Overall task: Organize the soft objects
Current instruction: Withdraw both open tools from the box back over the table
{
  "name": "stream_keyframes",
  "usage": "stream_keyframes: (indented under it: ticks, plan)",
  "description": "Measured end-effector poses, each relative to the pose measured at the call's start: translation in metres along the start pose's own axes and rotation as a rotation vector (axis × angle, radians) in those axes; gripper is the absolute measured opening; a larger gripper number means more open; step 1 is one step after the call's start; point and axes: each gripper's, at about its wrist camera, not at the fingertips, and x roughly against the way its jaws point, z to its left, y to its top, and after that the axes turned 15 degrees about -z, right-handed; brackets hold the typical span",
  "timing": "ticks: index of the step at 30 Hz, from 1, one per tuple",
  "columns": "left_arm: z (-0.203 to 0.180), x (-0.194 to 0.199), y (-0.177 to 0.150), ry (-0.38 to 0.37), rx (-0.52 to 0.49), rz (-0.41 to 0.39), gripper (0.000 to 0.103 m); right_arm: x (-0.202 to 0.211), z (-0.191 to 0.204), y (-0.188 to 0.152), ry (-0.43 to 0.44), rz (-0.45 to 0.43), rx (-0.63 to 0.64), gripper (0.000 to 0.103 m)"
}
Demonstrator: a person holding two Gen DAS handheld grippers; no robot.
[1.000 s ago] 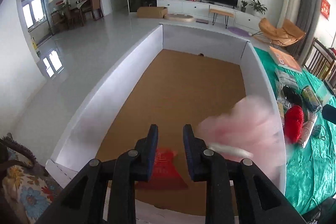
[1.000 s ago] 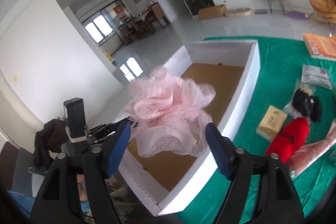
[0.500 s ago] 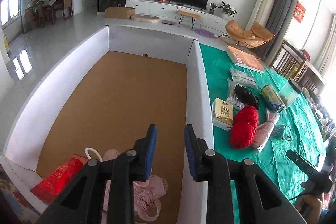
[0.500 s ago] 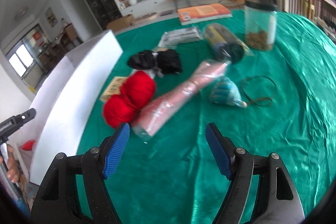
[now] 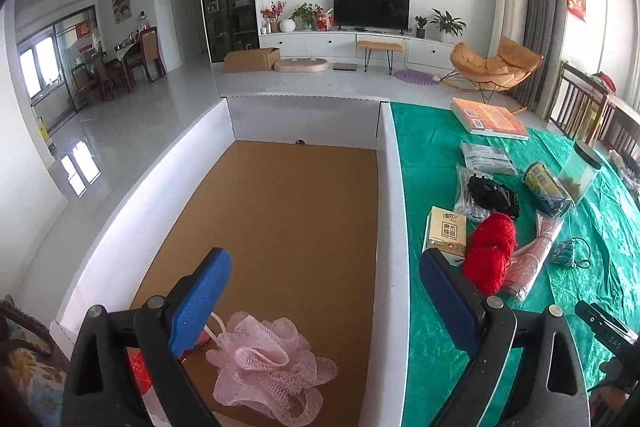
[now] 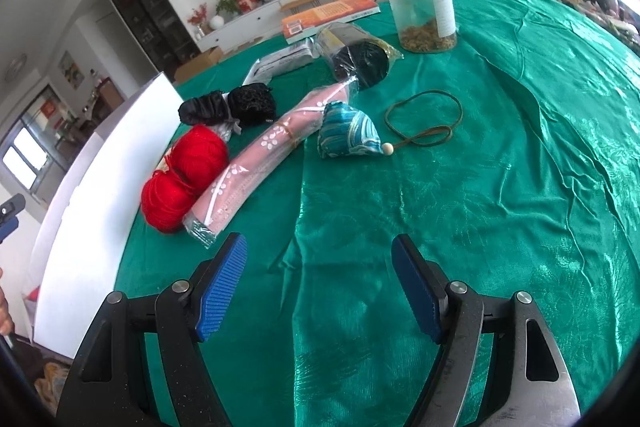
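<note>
My left gripper (image 5: 324, 303) jaws are opening, empty, over the loofah (image 5: 272, 367) lying in the box (image 5: 390, 227). My right gripper (image 6: 320, 287) jaws gape above the tabletop (image 6: 500, 187). The carton's (image 5: 446, 231) print is unreadable.

Counted in the box (image 5: 384, 195): one pink loofah (image 5: 268, 367) and one red packet (image 5: 140, 371). Counted on the cloth (image 6: 520, 187): two red yarn balls (image 6: 184, 175), one jar (image 6: 424, 7), one book (image 6: 332, 13), one tissue pack (image 5: 446, 231), one blue pouch (image 6: 346, 133).
</note>
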Motion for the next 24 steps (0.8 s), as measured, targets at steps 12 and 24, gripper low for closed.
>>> stream_keyframes:
  ticks: [12,24]
  plan:
    - [-0.037,0.011,0.008,-0.031,-0.091,-0.029,0.097,0.003,-0.015,0.001,-0.015,-0.016,-0.066,0.078]
    - [-0.13,0.018,-0.028,-0.351,-0.16,0.117,0.098,0.001,-0.024,-0.002,-0.038,0.003,-0.105,0.078]
